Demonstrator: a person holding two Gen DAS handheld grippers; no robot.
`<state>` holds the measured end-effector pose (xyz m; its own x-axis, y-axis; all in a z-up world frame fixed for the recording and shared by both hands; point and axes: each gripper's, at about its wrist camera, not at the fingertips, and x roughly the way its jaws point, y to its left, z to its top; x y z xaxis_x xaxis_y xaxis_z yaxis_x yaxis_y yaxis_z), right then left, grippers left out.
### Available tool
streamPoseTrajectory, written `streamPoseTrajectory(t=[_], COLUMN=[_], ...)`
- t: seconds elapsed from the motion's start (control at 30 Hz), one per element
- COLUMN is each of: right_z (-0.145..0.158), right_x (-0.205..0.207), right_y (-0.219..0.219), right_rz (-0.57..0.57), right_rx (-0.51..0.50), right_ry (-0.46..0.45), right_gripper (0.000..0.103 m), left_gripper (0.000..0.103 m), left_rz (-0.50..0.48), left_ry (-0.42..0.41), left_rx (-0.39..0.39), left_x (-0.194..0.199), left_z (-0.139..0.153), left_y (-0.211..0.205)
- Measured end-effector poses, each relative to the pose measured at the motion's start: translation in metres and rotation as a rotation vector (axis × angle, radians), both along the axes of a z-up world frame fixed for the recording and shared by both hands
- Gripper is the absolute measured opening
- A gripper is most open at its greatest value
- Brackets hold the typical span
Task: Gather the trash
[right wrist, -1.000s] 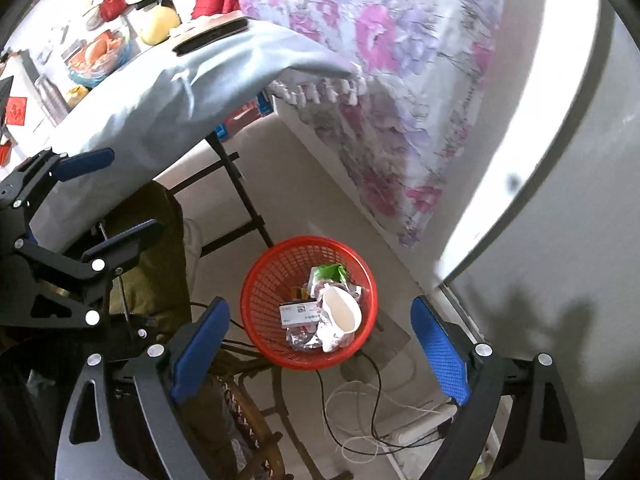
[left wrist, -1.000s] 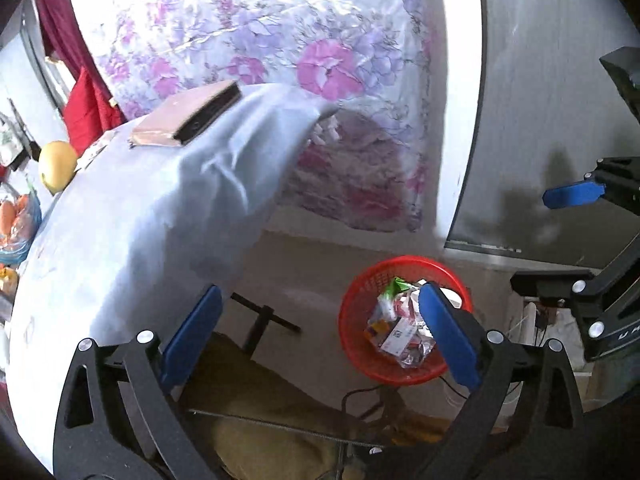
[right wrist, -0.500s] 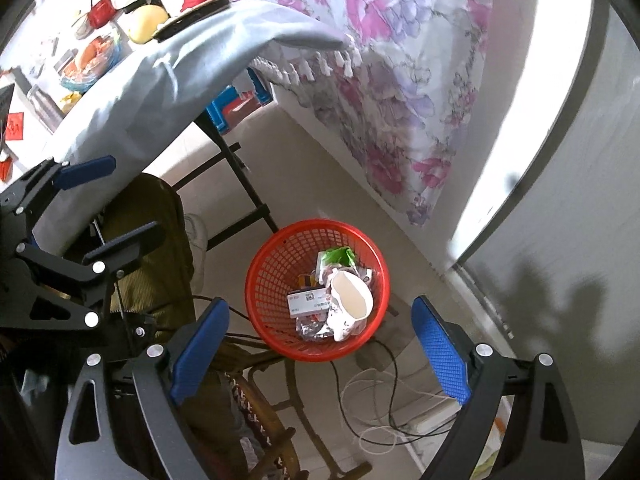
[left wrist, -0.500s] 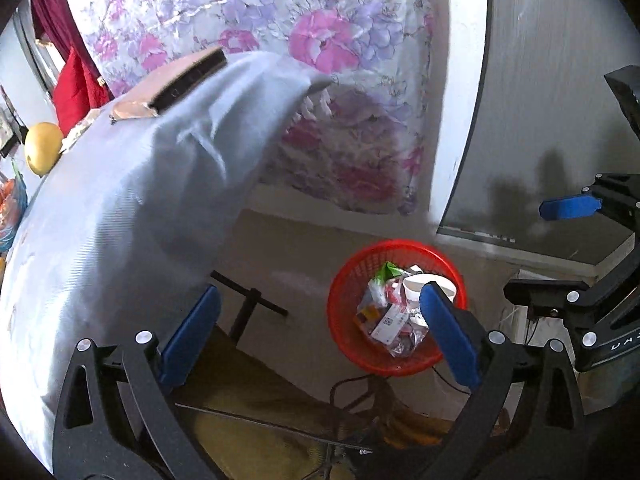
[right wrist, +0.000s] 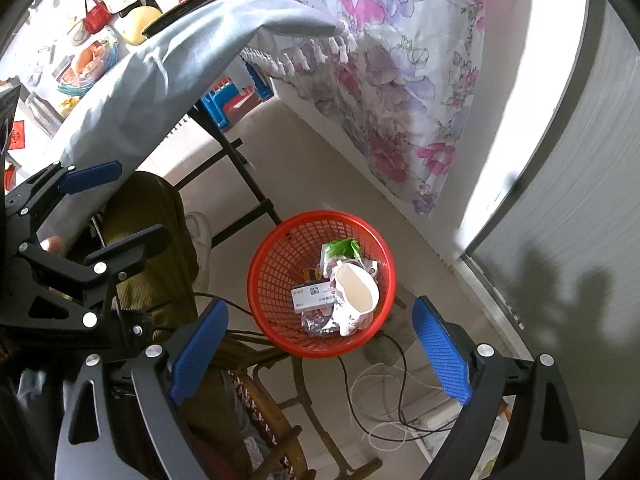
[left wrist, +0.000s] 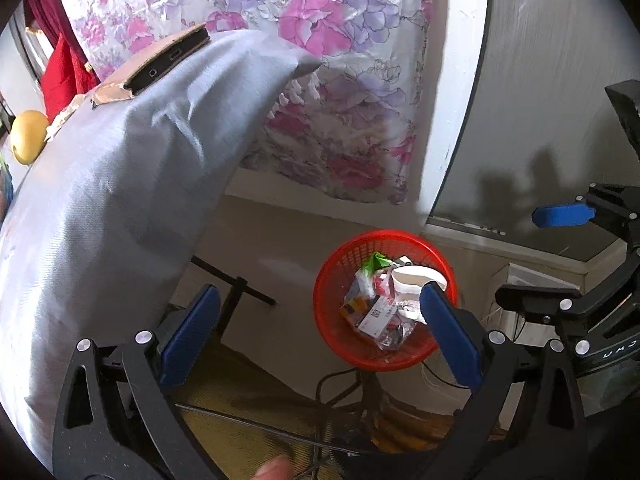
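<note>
Hovering over floor: left gripper and right gripper, jaws released, empty; red basket holding trash.

Right gripper wide open, empty, above red basket on floor. Basket holds white cup, green wrapper, labelled packet. Left gripper at left, open.

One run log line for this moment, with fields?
left gripper: open, empty | right gripper: open, empty | red basket: holds trash, white cup
</note>
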<state>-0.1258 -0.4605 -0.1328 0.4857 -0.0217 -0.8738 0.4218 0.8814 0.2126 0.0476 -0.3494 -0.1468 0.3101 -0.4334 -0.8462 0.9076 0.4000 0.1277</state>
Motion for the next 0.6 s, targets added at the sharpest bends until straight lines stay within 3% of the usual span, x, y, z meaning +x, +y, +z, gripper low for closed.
streamPoseTrajectory(t=[0.47, 0.6], right_z=[0.0010, 0.0027], right_x=[0.0005, 0.0004], right_y=[0.0004, -0.0008], right_rz=[0.004, -0.004], right_rx=[-0.004, -0.026], right_ry=[-0.004, 0.004], right_gripper=[0.092, 0.092], left_gripper=[0.096, 0.096], left_rz=[-0.022, -0.019], left_ry=[0.008, -0.031], left_rx=[-0.013, 0.006], left_x=[-0.0052, -0.0087], left_z=[0.0033, 0.0023], left_y=[0.0004, -0.0008])
